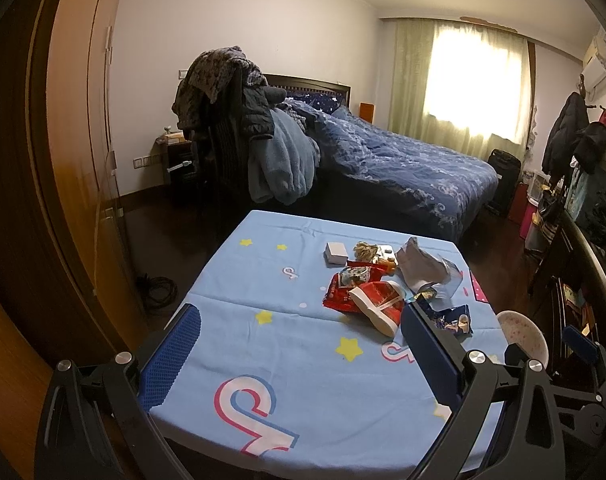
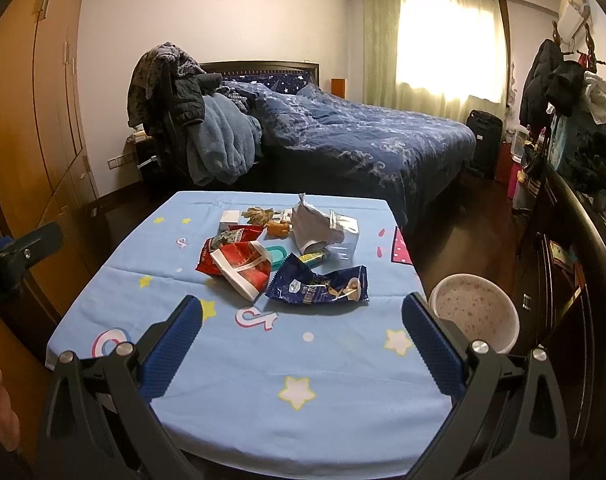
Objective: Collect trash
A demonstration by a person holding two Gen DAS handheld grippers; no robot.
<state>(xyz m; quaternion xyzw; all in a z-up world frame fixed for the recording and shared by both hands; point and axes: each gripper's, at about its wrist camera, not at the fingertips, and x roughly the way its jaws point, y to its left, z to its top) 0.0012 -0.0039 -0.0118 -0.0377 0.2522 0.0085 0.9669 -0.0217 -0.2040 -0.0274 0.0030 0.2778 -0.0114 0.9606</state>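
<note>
I am holding my left tool [image 1: 301, 344] and right tool [image 2: 303, 330] spread wide, gripping nothing, above the blue star-printed surface [image 2: 343, 380]. Collection is not begun, I judge. The crumpled dark-blue foil wrapper [image 2: 317, 286] is lying just ahead of the right tool; the white speckled plastic bin [image 2: 477, 314] is standing beside its right finger. Next: advance, close on wrapper.

Window [image 2: 443, 40] glare, dim room, edges warped.

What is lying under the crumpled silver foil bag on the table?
Under the crumpled silver foil bag a yellow-green wrapper sticks out, beside a teal plastic container. The rest beneath the bag is covered, so it cannot be seen.
</note>
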